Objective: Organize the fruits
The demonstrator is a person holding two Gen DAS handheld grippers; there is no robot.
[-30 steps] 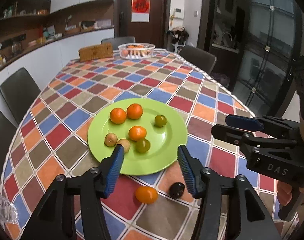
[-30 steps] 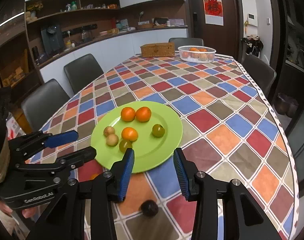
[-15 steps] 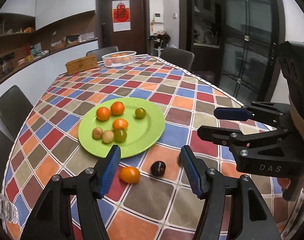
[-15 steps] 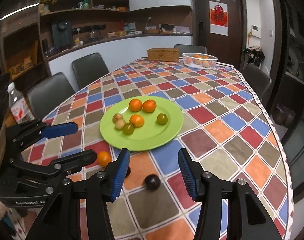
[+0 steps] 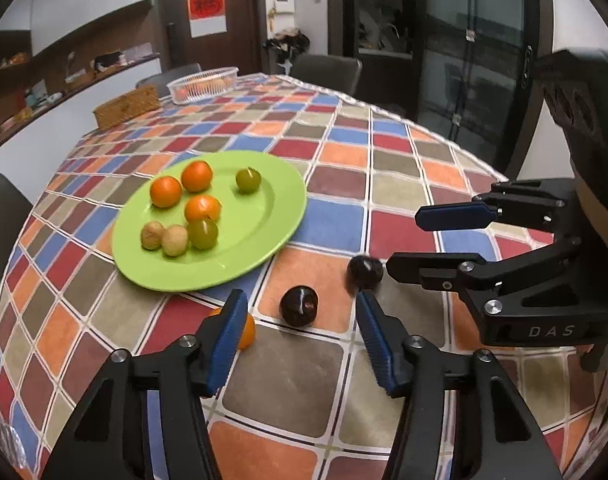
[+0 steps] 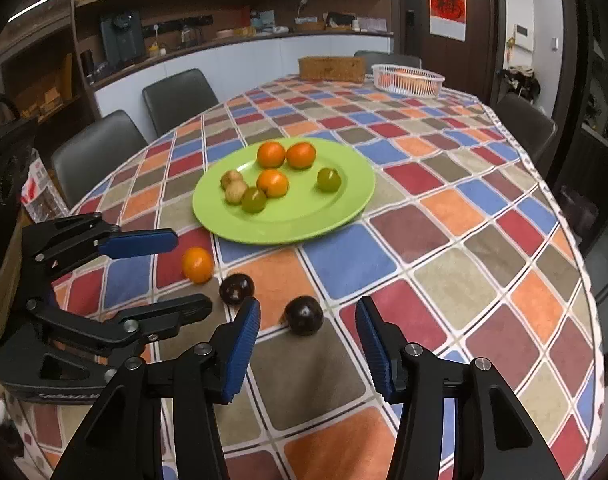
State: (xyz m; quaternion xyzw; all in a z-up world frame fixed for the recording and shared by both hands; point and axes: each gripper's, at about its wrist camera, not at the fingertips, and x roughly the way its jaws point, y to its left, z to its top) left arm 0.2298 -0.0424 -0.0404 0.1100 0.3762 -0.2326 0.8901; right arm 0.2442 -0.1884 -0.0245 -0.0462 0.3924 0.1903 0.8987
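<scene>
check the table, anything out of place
Three fruits lie loose on the cloth beside the green plate: an orange and two dark plums. The other fruits sit on the plate. Nothing spilled or damaged.

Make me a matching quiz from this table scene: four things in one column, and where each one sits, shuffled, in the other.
Things:
1. green plate
2. loose orange
3. white basket
4. dark plum

Places:
A. far end of the table, beside a woven box
B. on the cloth, ahead of the right gripper's fingers
C. mid-table, holding seven fruits
D. on the cloth, off the plate, near the left gripper

Pairs: 1-C, 2-D, 3-A, 4-B
</scene>
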